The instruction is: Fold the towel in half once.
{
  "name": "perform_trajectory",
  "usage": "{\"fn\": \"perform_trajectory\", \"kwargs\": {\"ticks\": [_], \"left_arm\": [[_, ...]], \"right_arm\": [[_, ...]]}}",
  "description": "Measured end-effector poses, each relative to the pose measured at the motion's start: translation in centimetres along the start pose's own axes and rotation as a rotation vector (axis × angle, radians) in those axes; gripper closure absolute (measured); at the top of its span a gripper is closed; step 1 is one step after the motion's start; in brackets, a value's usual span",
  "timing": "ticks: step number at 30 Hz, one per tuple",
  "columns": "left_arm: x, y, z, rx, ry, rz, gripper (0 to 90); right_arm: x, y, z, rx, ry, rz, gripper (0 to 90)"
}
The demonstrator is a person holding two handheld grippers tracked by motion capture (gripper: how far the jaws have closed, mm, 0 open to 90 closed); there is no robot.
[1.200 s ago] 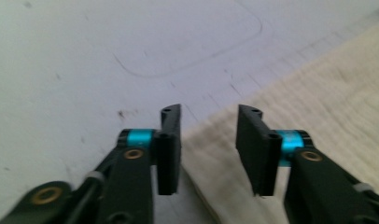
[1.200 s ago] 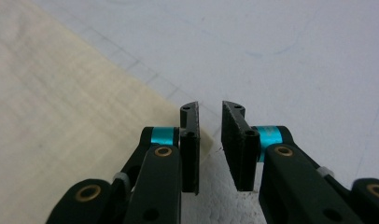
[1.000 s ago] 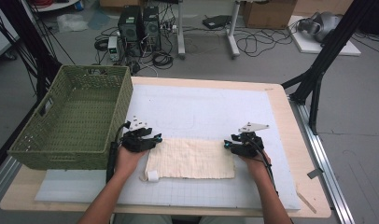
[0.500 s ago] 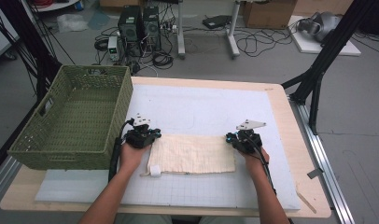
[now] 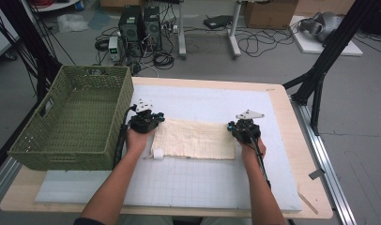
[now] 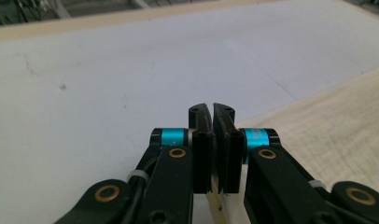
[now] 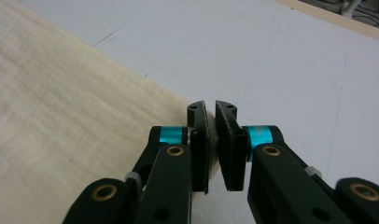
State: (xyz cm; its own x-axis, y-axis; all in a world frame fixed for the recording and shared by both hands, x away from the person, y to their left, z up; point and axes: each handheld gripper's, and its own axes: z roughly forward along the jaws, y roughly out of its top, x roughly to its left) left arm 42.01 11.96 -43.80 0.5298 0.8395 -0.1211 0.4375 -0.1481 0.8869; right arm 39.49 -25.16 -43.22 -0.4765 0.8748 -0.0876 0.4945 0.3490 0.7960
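Observation:
A cream cloth (image 5: 198, 139) lies spread flat on the white mat (image 5: 179, 183). My left gripper (image 5: 158, 121) is at the cloth's far left corner. In the left gripper view its jaws (image 6: 212, 112) are pressed together, with a strip of the cloth (image 6: 337, 126) running in between them from below. My right gripper (image 5: 233, 128) is at the far right corner. In the right gripper view its jaws (image 7: 211, 109) stand closed on the edge of the cloth (image 7: 61, 107). A small white tag (image 5: 157, 153) sticks out at the cloth's near left corner.
A green woven basket (image 5: 116, 126) stands on the table's left side, right beside my left hand. The wooden table edge (image 5: 292, 136) runs along the right of the mat. Black frame legs (image 5: 320, 79) and cables are on the floor beyond.
Both grippers closed on the cloth's far corners. Both hands then moved away from the person, and the cloth shifted farther up the mat with them.

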Motion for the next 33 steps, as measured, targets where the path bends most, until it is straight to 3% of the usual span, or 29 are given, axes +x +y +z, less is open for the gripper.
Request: {"fn": "perform_trajectory", "kwargs": {"ticks": [4, 8, 10, 13, 17, 22, 25, 28, 33], "left_arm": [[0.5, -0.7, 0.6, 0.059, -0.004, -0.018, 85.6], [0.4, -0.5, 0.2, 0.034, -0.007, -0.025, 81.0], [0.4, -0.3, -0.1, 0.025, -0.001, -0.018, 71.0], [0.7, 0.0, -0.7, -0.006, -0.025, -0.07, 53.5], [0.5, 0.4, -1.8, -0.038, -0.07, -0.08, 45.6], [-0.2, 0.7, -3.3, -0.05, -0.128, -0.076, 33.4], [-1.2, 0.5, -4.1, -0.065, -0.147, -0.024, 28.6], [-1.6, 0.5, -4.8, -0.057, -0.15, -0.021, 20.1], [-2.3, 0.0, -6.0, -0.096, -0.189, -0.018, 19.7]], "right_arm": [[0.0, 0.3, 0.9, 0.016, -0.015, -0.001, 84.3], [0.2, 0.4, 1.4, 0.019, -0.027, -0.007, 81.1], [0.2, 0.3, 1.3, 0.021, -0.036, 0.007, 71.0], [0.0, 0.4, 0.9, 0.003, -0.042, 0.018, 60.3], [-0.3, 0.6, -0.3, -0.027, -0.026, 0.051, 49.4], [-1.1, 0.3, -2.3, -0.087, 0.015, 0.096, 43.1], [-1.3, -0.3, -3.6, -0.096, 0.048, 0.082, 41.1], [-1.5, -1.2, -4.9, -0.103, 0.074, 0.07, 37.6], [-1.8, -2.6, -6.7, -0.124, 0.125, 0.086, 29.9]]}}
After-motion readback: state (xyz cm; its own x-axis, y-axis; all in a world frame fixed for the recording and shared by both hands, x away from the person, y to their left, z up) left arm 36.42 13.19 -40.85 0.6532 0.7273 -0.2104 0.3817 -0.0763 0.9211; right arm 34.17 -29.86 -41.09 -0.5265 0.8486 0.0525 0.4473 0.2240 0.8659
